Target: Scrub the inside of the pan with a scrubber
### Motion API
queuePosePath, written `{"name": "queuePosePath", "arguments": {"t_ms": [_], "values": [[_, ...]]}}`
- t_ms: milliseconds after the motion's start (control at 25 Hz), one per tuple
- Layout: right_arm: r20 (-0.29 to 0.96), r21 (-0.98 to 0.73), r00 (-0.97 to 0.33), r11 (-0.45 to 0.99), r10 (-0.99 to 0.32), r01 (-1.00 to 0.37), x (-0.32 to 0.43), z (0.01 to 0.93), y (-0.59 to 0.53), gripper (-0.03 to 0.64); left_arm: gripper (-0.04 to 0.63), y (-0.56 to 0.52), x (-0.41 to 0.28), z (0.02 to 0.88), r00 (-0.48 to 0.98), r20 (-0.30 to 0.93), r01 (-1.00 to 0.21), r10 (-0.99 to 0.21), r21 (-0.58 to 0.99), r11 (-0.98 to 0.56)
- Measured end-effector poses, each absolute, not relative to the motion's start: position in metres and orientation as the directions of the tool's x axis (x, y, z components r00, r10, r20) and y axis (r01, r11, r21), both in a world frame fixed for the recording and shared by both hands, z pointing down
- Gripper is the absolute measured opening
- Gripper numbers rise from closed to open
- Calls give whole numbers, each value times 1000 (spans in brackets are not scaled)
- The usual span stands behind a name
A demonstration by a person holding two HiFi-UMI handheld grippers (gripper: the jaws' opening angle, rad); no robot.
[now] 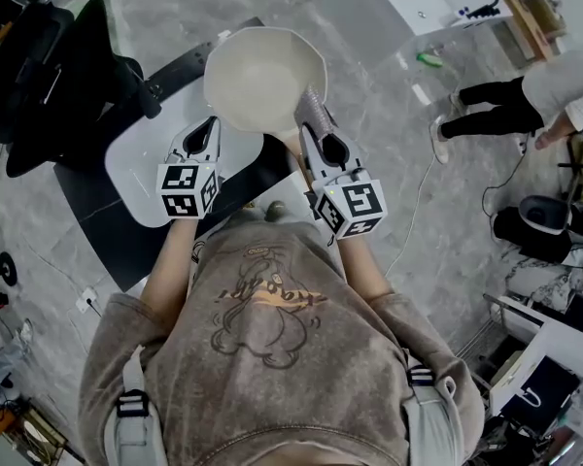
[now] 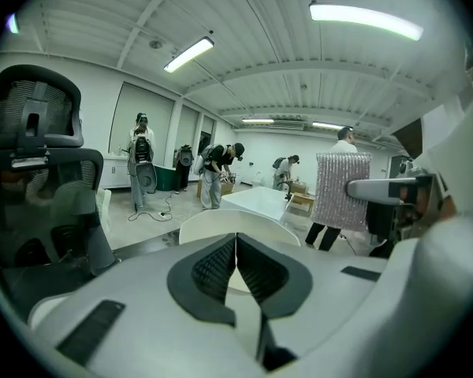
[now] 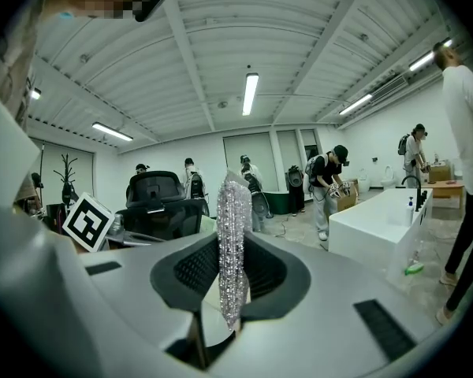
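Holding a claw in each hand, a person in a brown printed sweatshirt (image 1: 262, 328) is leaning over a white surface (image 1: 136, 168), with both tools pointing ahead at a cream pan (image 1: 262, 71). The pan is sitting mouth-up just beyond the two claws, its faceted rim overhanging the far edge of the surface; whether it is resting there or hanging clear of it is not showing. The left claw (image 1: 210, 126) is reaching the pan's near-left rim. In the left gripper view its pads are pressing together at the tips, with a cream sliver of that rim looking pinched in the narrow gap beneath them, so this claw is closing on the pan. The right claw (image 1: 317, 129) is clamping a silvery, glittering scrubber (image 3: 233, 235), which is standing upright between the dark ribbed pads and sticking out above them. In the head view the scrubber is lying against the pan's near-right rim, at the edge and not down in the bowl. A black office chair (image 1: 49, 66) is standing to the left of the surface. On the grey floor at the right, well apart, another person (image 1: 525, 95) is bending forward. Several more people are standing far back in the room under long ceiling lights.
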State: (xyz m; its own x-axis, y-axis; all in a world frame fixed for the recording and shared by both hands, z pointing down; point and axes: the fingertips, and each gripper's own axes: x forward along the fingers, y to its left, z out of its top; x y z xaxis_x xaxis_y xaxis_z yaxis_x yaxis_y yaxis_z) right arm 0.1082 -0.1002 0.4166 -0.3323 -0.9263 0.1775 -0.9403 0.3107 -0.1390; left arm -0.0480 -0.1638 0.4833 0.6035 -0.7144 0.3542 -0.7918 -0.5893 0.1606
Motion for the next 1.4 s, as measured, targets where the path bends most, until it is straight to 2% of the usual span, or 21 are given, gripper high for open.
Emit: {"name": "queuePosePath", "arguments": {"t_ms": [360, 400, 480, 560, 920, 1400], "values": [[193, -148, -368, 344, -910, -927, 112, 416, -126, 81, 20, -185, -42, 500, 589, 403, -804, -701, 199, -561], [194, -149, -374, 350, -907, -925, 112, 417, -129, 81, 40, -188, -42, 502, 588, 408, -805, -699, 211, -555], [195, -151, -387, 363, -901, -920, 110, 418, -134, 81, 158, -194, -43, 508, 582, 422, -811, -695, 233, -537], [197, -150, -399, 375, -896, -915, 109, 419, -138, 81, 178, -199, -46, 517, 564, 444, -824, -696, 245, -511], [212, -156, -427, 401, -879, -903, 111, 428, -153, 81, 181, -214, -46, 571, 493, 579, -864, -649, 243, -441], [253, -167, -460, 430, -851, -887, 107, 448, -171, 81, 178, -225, -43, 593, 483, 634, -871, -604, 273, -409]]}}
